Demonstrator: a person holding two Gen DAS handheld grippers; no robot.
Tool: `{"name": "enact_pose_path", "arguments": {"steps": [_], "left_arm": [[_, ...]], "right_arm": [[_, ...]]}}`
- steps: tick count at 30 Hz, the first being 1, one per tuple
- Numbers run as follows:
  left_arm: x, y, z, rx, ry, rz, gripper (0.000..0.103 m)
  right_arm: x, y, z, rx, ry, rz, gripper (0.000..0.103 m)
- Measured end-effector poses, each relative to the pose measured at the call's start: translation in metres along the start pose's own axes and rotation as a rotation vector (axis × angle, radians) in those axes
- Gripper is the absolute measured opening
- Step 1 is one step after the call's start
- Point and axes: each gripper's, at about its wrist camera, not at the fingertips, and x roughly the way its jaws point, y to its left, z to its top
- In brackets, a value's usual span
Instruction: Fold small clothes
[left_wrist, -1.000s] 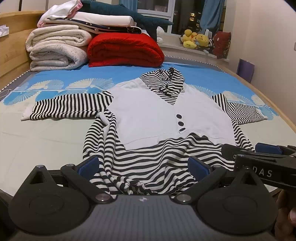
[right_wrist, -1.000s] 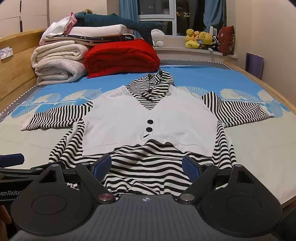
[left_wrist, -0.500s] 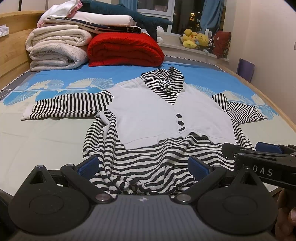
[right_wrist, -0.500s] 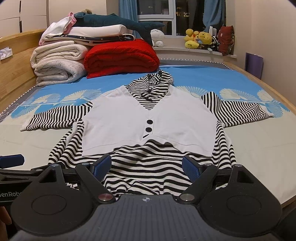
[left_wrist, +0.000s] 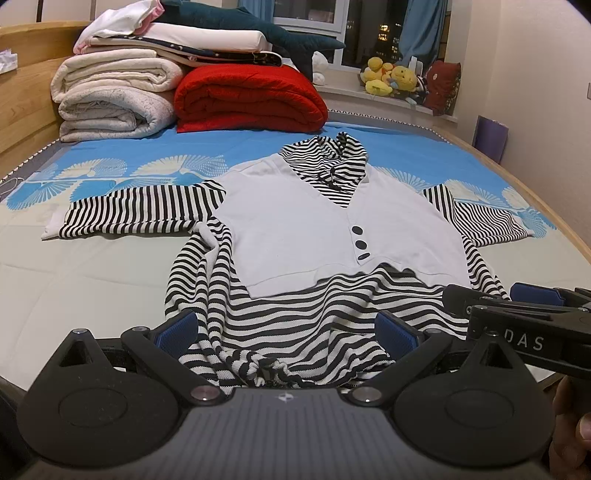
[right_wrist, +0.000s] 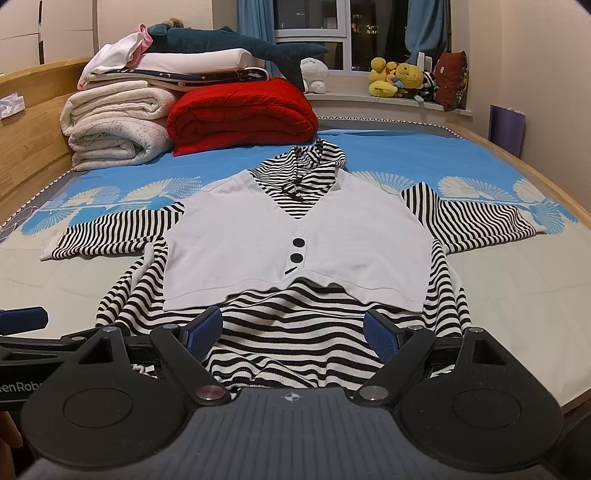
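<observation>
The striped top (left_wrist: 325, 229), black-and-white with a white vest panel and dark buttons, lies face-up on the bed (left_wrist: 92, 280), its long axis running away from me: hem nearest, hood at the far end, pointing towards the folded bedding. The sleeves stretch out sideways, one to each side.

Nearest, the left claw (left_wrist: 286, 332) is spread wide, holding nothing, with the bunched hem showing between its blue pads (left_wrist: 175, 328). The hem's closest edge drops out of sight behind the claw's body, so I cannot tell whether the pads touch the cloth. The right claw (right_wrist: 293, 332) is likewise released and empty, spread over the striped lower part, just beside its partner; its own housing hides the hem edge too. A bit of a hand (left_wrist: 569, 432) shows at the corner, mostly cut off.

Farther on, the left side of the body is rumpled and folded under the vest edge. Behind the hood sit a red quilt (left_wrist: 251, 99) and a stack of pale blankets (left_wrist: 114, 99). On the windowsill, the soft toys (right_wrist: 399, 77) are too small to make out clearly.
</observation>
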Motion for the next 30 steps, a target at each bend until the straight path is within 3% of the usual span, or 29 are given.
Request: {"name": "enact_pose_path", "arguments": {"steps": [9,12,15,18,21,23,24,26,27,28,30], "left_arm": [[0.003,0.002,0.002,0.001,0.000,0.007,0.102],[0.016,0.016,0.008,-0.043,0.024,0.047,0.102],[0.045,0.034,0.016,-0.089,0.103,0.093,0.102],[0.071,0.051,0.022,-0.133,0.140,0.138,0.102],[0.099,0.064,0.016,-0.177,0.230,0.164,0.098],[0.118,0.071,0.008,-0.228,0.281,0.162,0.089],[0.122,0.076,0.003,-0.230,0.317,0.200,0.084],[0.130,0.086,-0.007,-0.265,0.367,0.228,0.068],[0.134,0.090,-0.012,-0.284,0.393,0.230,0.066],[0.132,0.093,-0.016,-0.299,0.401,0.226,0.061],[0.128,0.091,-0.017,-0.290,0.391,0.174,0.028]], "right_arm": [[0.000,-0.006,0.002,0.020,-0.007,-0.021,0.083],[0.006,-0.027,0.007,0.075,-0.007,-0.103,0.083],[0.025,-0.058,0.013,0.151,0.031,-0.201,0.083],[0.053,-0.092,0.012,0.204,0.112,-0.323,0.083],[0.080,-0.122,0.002,0.275,0.209,-0.404,0.083],[0.091,-0.132,-0.012,0.303,0.261,-0.444,0.082],[0.095,-0.136,-0.017,0.308,0.283,-0.457,0.082],[0.099,-0.137,-0.026,0.305,0.315,-0.469,0.080],[0.100,-0.137,-0.029,0.301,0.326,-0.467,0.079],[0.100,-0.136,-0.031,0.296,0.333,-0.463,0.070],[0.101,-0.135,-0.032,0.294,0.331,-0.442,0.039]]}}
